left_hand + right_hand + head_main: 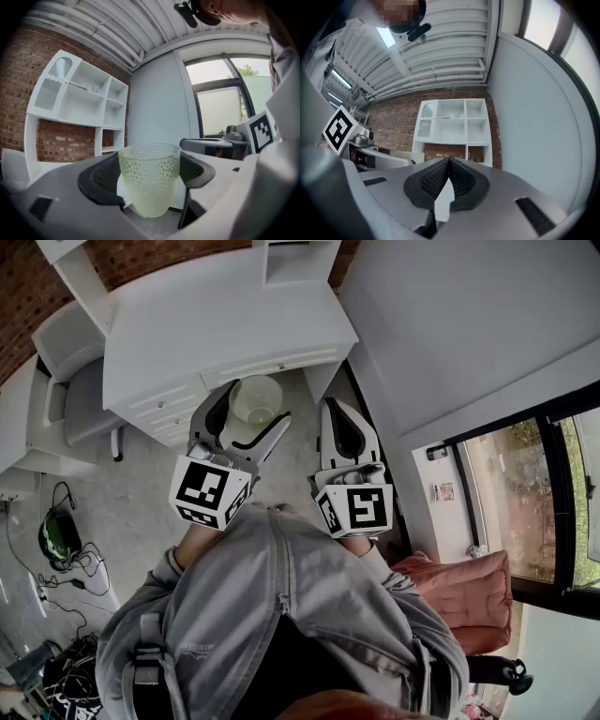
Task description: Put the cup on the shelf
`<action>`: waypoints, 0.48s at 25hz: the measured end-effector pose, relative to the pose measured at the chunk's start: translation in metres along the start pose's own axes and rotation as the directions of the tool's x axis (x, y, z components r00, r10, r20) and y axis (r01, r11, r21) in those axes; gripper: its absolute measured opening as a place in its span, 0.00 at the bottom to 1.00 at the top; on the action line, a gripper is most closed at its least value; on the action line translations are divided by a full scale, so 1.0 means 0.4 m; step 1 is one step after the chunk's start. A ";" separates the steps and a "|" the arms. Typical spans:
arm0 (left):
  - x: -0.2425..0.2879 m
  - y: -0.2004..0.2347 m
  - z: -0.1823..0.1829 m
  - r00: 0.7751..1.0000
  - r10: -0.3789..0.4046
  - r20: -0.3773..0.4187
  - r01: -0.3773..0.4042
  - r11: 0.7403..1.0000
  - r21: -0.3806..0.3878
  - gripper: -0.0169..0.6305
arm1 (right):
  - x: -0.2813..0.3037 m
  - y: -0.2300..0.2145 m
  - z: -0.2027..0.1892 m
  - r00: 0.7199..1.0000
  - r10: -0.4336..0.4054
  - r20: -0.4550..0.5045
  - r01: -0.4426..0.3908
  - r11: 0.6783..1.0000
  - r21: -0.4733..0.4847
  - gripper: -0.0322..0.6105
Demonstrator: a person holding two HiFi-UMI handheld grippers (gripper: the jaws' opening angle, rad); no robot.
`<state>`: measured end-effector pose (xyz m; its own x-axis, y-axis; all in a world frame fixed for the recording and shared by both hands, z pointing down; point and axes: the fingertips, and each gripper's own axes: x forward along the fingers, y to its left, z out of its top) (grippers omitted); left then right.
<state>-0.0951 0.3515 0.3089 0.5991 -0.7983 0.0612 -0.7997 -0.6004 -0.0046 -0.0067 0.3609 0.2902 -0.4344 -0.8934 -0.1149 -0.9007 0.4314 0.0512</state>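
Pinching the dimpled cup [150, 183] upright between their pads, the left tongs [150, 171] hang in the air in front of the white shelf [77, 110], well apart from it. The right tongs [449, 180], also facing the shelf, are pressed together with nothing in them.

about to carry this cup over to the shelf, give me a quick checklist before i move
1. cup gripped by left gripper: ok, clamped from both sides.
2. cup upright: ok, rim up.
3. right gripper free: ok, jaws together, nothing between them.
4. cup at the shelf: not ok, the shelf stands well ahead against the brick wall.
5. free compartment: ok, several look bare from here.
6. cup empty: cannot tell.
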 end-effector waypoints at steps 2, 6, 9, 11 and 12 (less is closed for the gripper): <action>-0.002 0.010 0.000 1.000 -0.004 0.000 0.004 1.000 0.001 0.61 | 0.009 0.008 -0.002 1.000 0.000 -0.002 0.000 1.000 -0.004 0.09; 0.001 0.029 -0.002 1.000 -0.017 0.002 0.017 1.000 0.002 0.61 | 0.027 0.017 -0.006 1.000 -0.010 -0.004 0.010 1.000 -0.009 0.09; 0.005 0.049 -0.003 0.999 -0.033 0.005 0.033 0.999 0.004 0.61 | 0.047 0.025 -0.009 1.000 -0.021 0.000 0.021 1.000 -0.004 0.09; 0.006 0.065 -0.006 0.999 -0.048 0.006 0.048 0.999 0.004 0.61 | 0.060 0.034 -0.009 1.000 -0.027 0.009 0.027 1.000 0.009 0.09; 0.007 0.073 -0.007 0.998 -0.056 0.007 0.056 0.998 0.004 0.61 | 0.066 0.037 -0.008 0.999 -0.034 0.012 0.034 0.999 0.011 0.09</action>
<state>-0.1170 0.3319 0.3116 0.6429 -0.7640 0.0546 -0.7650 -0.6441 -0.0054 -0.0316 0.3434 0.2912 -0.4035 -0.9059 -0.1284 -0.9148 0.4023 0.0363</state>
